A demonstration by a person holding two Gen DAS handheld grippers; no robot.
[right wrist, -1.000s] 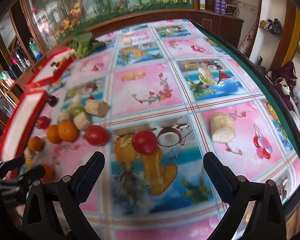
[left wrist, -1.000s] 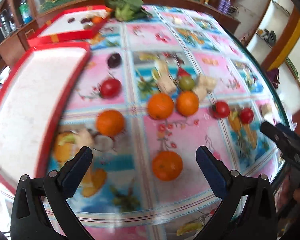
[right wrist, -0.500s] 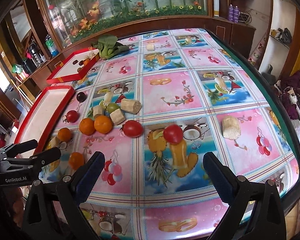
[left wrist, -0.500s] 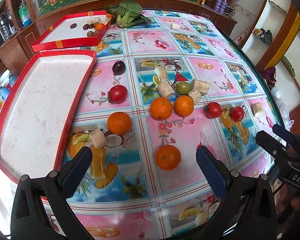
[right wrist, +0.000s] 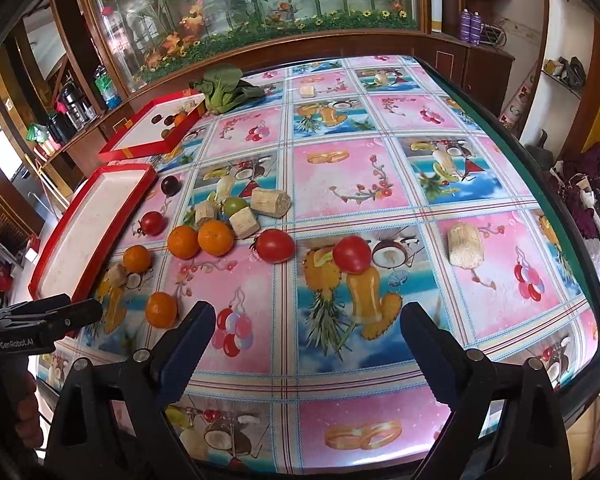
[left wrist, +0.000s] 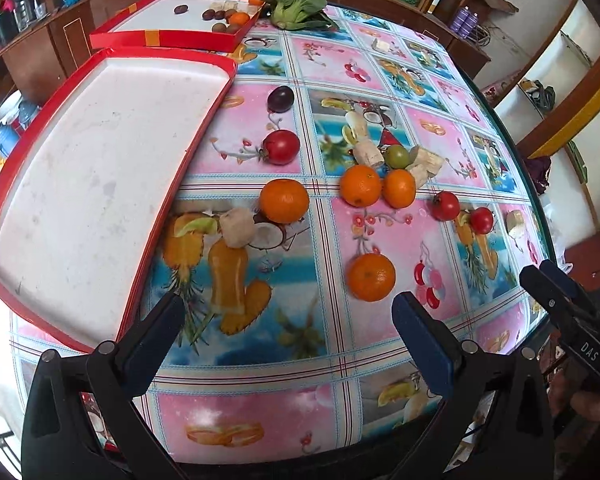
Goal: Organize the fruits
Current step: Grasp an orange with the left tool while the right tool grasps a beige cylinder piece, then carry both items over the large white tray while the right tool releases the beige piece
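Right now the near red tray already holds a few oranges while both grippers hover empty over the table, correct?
Not quite: in the left wrist view the near red tray is bare; the oranges lie on the table. The left gripper and right gripper are empty.

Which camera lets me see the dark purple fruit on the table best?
The left wrist view: the dark purple fruit sits big, clear and unblocked beside the near red tray. In the right wrist view it is smaller and far off to the left.

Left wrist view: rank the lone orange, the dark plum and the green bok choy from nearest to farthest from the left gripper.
1. Lone orange, just ahead of the left gripper, toward its right finger.
2. Dark plum, mid-table by the near tray's corner.
3. Green bok choy, at the far edge.
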